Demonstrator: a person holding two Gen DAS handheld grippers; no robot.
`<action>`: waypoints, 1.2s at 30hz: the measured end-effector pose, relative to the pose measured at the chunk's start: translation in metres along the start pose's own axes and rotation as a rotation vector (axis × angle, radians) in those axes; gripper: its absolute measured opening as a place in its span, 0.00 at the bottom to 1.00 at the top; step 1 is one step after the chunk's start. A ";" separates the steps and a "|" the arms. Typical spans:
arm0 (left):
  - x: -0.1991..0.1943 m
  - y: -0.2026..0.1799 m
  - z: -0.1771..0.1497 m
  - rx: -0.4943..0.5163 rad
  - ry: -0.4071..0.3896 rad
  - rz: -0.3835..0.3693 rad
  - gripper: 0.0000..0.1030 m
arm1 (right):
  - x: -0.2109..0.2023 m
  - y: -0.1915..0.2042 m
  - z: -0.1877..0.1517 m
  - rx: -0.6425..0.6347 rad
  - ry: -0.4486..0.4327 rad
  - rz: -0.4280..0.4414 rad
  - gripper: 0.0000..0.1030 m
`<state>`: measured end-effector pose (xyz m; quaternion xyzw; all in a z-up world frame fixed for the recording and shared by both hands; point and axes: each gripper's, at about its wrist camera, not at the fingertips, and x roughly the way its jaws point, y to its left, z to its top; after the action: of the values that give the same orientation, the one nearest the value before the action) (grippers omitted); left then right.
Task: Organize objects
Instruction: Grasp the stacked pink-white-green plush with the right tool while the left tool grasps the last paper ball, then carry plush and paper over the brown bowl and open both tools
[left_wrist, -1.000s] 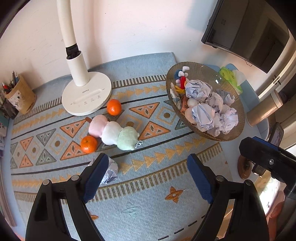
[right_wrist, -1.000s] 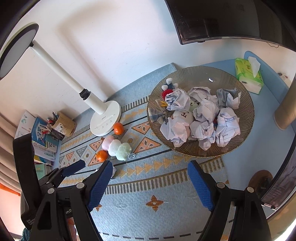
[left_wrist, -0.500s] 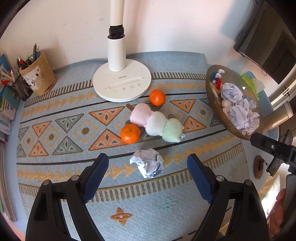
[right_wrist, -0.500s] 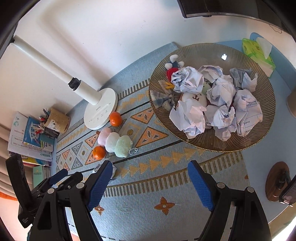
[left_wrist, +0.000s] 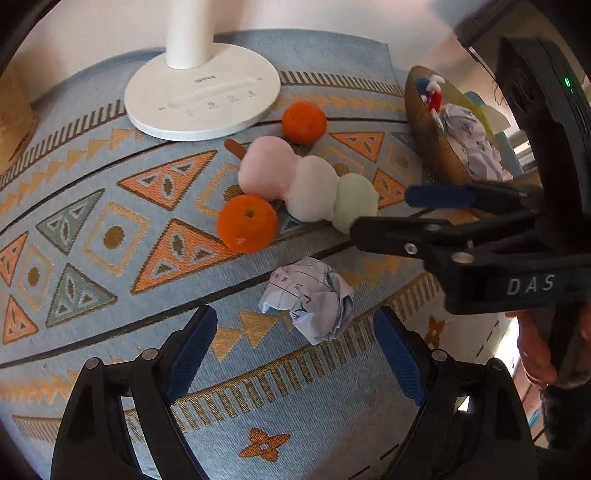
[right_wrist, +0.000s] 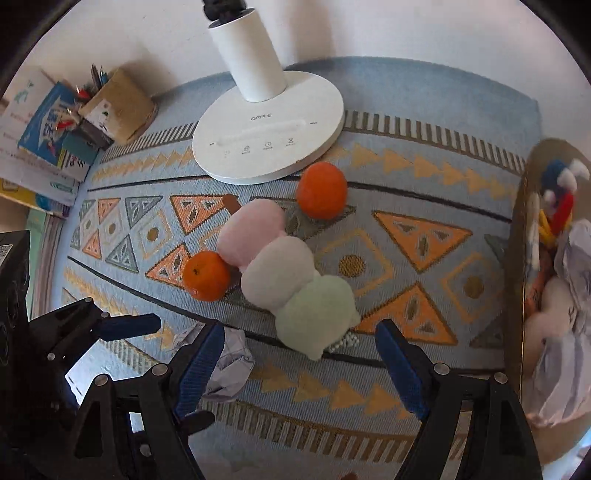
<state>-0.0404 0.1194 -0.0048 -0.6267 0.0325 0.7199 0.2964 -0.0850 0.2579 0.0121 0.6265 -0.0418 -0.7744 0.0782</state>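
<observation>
Crumpled paper ball sits on the patterned mat, just ahead of the left gripper and roughly centered between its spread-apart blue fingers, not touching either. Right gripper is spread wide too, holding nothing, with the green end of the plush dango skewer between its fingertips. Two oranges flank the skewer, lamp base behind, full basket toward the bench's right edge.

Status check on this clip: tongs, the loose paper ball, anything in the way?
Left tongs open, empty, over crumpled paper ball. Right tongs open, at plush dango skewer. Oranges beside skewer; nothing blocking.
</observation>
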 end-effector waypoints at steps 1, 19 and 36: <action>0.006 -0.001 -0.001 0.004 0.009 -0.005 0.83 | 0.004 0.005 0.006 -0.047 0.000 -0.020 0.80; 0.009 -0.018 -0.007 0.040 -0.065 -0.020 0.44 | 0.008 -0.004 -0.021 -0.028 -0.016 -0.059 0.59; -0.016 -0.024 -0.011 0.111 -0.121 0.052 0.44 | -0.013 -0.064 -0.127 0.450 0.002 -0.017 0.70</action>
<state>-0.0189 0.1289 0.0151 -0.5638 0.0708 0.7609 0.3131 0.0372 0.3273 -0.0122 0.6293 -0.2081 -0.7455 -0.0700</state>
